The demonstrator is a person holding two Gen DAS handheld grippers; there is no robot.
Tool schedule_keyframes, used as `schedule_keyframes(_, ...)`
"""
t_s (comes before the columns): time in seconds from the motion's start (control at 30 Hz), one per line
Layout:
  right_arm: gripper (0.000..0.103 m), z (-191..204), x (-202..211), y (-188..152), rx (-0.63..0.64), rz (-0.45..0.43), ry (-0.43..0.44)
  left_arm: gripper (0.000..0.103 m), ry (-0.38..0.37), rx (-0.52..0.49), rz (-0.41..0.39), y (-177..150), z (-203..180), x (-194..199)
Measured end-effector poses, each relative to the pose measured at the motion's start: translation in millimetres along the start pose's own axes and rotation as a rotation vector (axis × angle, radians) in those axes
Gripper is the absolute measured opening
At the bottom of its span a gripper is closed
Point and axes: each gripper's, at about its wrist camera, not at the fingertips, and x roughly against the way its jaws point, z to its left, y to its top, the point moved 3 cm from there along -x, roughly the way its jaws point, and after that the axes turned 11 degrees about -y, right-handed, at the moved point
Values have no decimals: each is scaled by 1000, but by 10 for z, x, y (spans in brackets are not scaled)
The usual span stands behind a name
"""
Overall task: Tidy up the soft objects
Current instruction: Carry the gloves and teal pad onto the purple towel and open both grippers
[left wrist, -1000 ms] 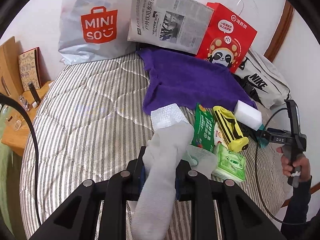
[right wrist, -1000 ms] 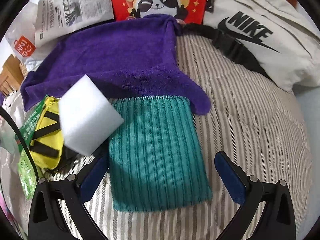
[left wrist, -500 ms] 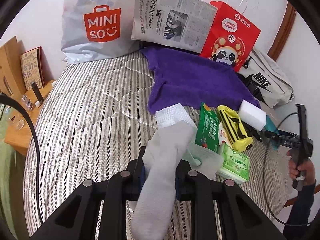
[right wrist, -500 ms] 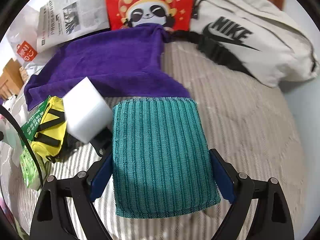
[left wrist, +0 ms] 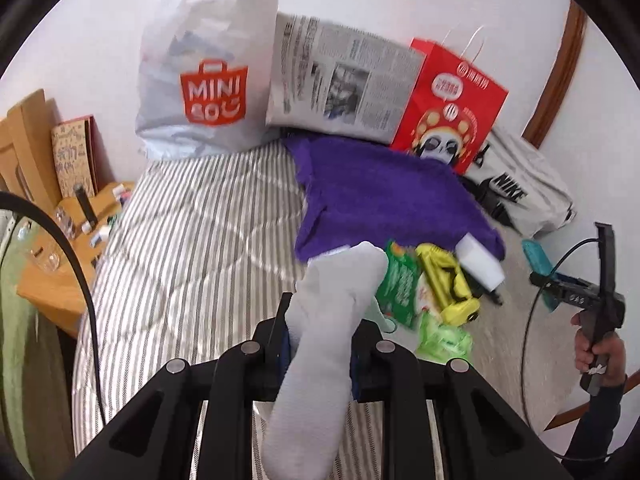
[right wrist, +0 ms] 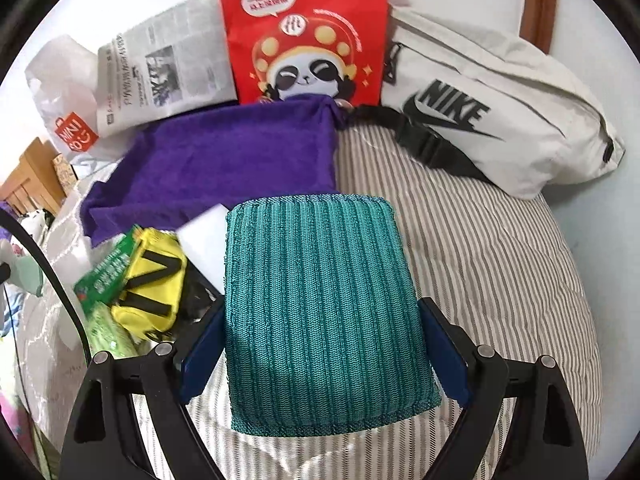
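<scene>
A grey sock point(left wrist: 320, 344) is pinched by the nearly closed left gripper point(left wrist: 320, 354). A teal cloth point(right wrist: 324, 312) is clamped in the wide-set right gripper point(right wrist: 322, 356), with a purple towel point(right wrist: 224, 160) at eleven o'clock.

One grey sock point(left wrist: 320, 344), one teal pad point(right wrist: 324, 312), one purple towel point(right wrist: 228, 160), three bags point(right wrist: 304, 32).

sock point(left wrist: 320, 340): soft matt knit, we see
pad point(right wrist: 320, 312): ribbed teal cloth
towel point(right wrist: 224, 156): fuzzy purple terry
red bag point(right wrist: 304, 28): glossy paper
</scene>
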Motion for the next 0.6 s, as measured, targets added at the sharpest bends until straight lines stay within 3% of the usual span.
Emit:
schedule_keyframes(0.27, 89, 163, 160, 301, 20, -48, 21, 21, -31, -38, -56, 285, -198, 41)
schedule_keyframes(0.6, 89, 383, -51, 743, 24, -43, 40, 21, -24, -61, -18, 655, -329, -524)
